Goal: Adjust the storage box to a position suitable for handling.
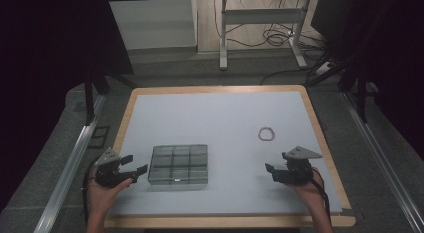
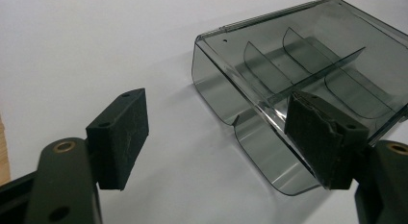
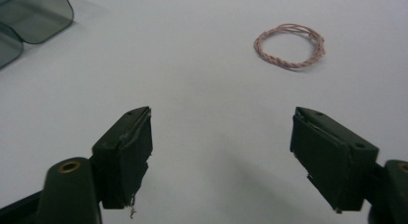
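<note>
The table (image 1: 220, 108), a pale sheet edged in wood, carries everything, and the person's forearms come in from its near edge with a gripper in each hand.

The smoky clear compartment box (image 1: 178, 164) lies flat with its lid shut, just to the inner side of the left gripper (image 1: 134, 169). In the left gripper view the box (image 2: 308, 75) sits ahead and to the right of the jaws, its rounded latch tab close by one pad (image 2: 320, 137), though whether they touch cannot be told.

The left hand (image 1: 102, 193) cradles its gripper from below, palm up, wrist low near the table edge, jaws pointing level toward the box. They stand spread wide with nothing between them.

The right hand (image 1: 312, 190) holds the right gripper (image 1: 272, 174) likewise, jaws aimed inward across the table. Its jaws gape, released, over bare surface (image 3: 192, 152).

A small loop of pinkish twisted cord (image 1: 266, 134) lies beyond the right gripper, well apart from it; in the right gripper view the loop (image 3: 289, 45) is ahead and a little right of the jaws.
</note>
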{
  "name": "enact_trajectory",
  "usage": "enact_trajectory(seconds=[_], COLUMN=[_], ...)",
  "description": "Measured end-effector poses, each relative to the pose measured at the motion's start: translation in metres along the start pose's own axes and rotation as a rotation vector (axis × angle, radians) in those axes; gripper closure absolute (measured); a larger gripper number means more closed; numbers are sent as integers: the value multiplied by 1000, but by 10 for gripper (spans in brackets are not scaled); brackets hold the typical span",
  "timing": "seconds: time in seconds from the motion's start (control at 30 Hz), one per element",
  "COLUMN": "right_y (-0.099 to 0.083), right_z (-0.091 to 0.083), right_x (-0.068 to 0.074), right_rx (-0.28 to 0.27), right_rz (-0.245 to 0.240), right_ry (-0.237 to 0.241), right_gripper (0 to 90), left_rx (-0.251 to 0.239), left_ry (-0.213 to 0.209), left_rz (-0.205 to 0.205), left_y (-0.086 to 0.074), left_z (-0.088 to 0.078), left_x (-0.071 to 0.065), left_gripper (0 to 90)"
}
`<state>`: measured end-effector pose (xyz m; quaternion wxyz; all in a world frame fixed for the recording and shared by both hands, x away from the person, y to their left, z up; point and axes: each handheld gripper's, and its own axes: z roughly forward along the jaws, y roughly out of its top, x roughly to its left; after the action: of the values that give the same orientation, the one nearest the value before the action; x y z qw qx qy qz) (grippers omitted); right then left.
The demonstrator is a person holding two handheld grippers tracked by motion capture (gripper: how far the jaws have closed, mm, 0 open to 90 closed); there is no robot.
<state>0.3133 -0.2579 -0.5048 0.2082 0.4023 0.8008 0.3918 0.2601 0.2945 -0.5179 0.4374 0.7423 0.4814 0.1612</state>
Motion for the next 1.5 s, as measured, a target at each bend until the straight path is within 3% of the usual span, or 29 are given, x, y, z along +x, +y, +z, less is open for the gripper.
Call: enact_trajectory(seconds=[0.13, 0.67, 0.77, 0.8, 1.0, 1.17, 1.33, 1.5], right_y=[2, -1, -1, -1, -1, -2, -2, -3], right_z=[-3, -12, -12, -12, -13, -12, -12, -11], right_x=[-5, -13, -13, -13, -13, -14, -14, -14], right_rx=[-9, -15, -11, -11, -10, -5, -1, 2], right_rz=[15, 61, 62, 60, 56, 60, 58, 57], right_ry=[26, 11, 9, 9, 7, 3, -1, -3], right_gripper=[258, 259, 259, 259, 257, 257, 256, 256], left_rx=[5, -9, -18, -24, -35, -14, 10, 40], left_ry=[8, -7, 10, 5, 14, 32, 50, 46], left_rz=[4, 7, -3, -15, -38, -58, -63, -67], left_y=[0, 3, 2, 2, 3, 1, -1, -3], left_z=[0, -1, -3, -5, -11, -11, -11, -4], left_x=[-1, -6, -4, -3, -1, 3, 6, 6], left_gripper=[248, 303, 386, 476, 598, 830, 900, 900])
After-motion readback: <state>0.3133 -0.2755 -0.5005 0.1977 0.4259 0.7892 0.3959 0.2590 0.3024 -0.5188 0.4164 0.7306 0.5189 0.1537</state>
